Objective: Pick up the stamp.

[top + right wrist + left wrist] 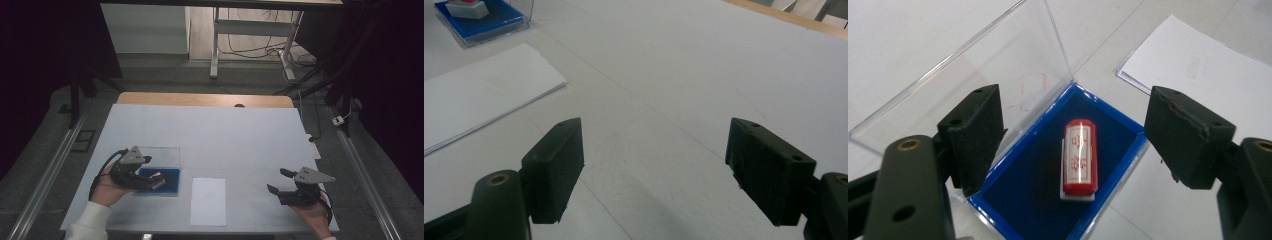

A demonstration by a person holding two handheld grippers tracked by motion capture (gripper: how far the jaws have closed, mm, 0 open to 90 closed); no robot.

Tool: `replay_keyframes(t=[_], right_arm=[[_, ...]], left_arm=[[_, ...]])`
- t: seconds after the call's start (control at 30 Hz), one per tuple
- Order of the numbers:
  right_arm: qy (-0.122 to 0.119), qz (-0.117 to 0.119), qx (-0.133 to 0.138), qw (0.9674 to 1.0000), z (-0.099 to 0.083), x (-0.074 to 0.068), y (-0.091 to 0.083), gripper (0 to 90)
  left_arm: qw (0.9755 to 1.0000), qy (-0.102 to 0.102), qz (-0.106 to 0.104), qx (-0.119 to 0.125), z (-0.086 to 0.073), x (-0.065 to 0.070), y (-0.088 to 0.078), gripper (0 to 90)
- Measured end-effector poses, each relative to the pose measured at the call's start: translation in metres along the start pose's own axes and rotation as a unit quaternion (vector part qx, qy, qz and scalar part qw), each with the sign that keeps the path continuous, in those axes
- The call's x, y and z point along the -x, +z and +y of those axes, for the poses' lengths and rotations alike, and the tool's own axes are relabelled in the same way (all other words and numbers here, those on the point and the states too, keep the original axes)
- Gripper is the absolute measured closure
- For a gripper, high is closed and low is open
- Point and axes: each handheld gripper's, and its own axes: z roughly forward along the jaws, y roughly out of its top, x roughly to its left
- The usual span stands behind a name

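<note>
left gripper open, jaws either side of red stamp lying in blue case, long axis pointing away from the gripper; right gripper open, well apart

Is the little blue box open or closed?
Open. The blue box's clear lid stands swung back, and the red stamp lies uncovered inside.

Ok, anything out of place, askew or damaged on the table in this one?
Little stands out. The red stamp lies on its side in the blue-lined case, whose clear lid stands open. The sheet of paper lies flat beside the case. One pad of the left tool looks chipped along its top edge.
</note>
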Motion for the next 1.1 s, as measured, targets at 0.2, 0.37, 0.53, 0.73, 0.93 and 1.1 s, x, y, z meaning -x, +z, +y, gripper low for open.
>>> replay_keyframes(t=[0.2,0.37,0.53,0.73,0.93,1.1], right_arm=[[-0.003,0.008,-0.002,1.0000,0.000,-0.003,0.003,23.4],[-0.006,0.007,-0.013,0.9999,-0.001,-0.003,0.005,23.5],[-0.005,0.009,-0.013,0.9999,-0.002,-0.003,0.006,23.5],[-0.003,0.008,-0.015,0.9999,-0.003,-0.004,0.007,23.7],[-0.004,0.009,-0.017,0.9998,-0.004,-0.003,0.008,23.9],[-0.006,0.007,-0.021,0.9997,-0.004,-0.003,0.008,24.0]], left_arm=[[0.9996,0.013,-0.001,-0.023,-0.001,-0.001,0.010,27.5],[0.9992,0.019,-0.009,-0.033,-0.002,0.001,0.011,31.0],[0.9986,0.021,-0.012,-0.046,-0.003,0.002,0.011,35.0],[0.9981,0.013,-0.016,-0.057,-0.004,0.002,0.015,40.3],[0.9977,0.003,-0.021,-0.064,-0.007,0.000,0.017,48.0],[0.9974,0.002,-0.025,-0.068,-0.007,0.000,0.018,54.1]])
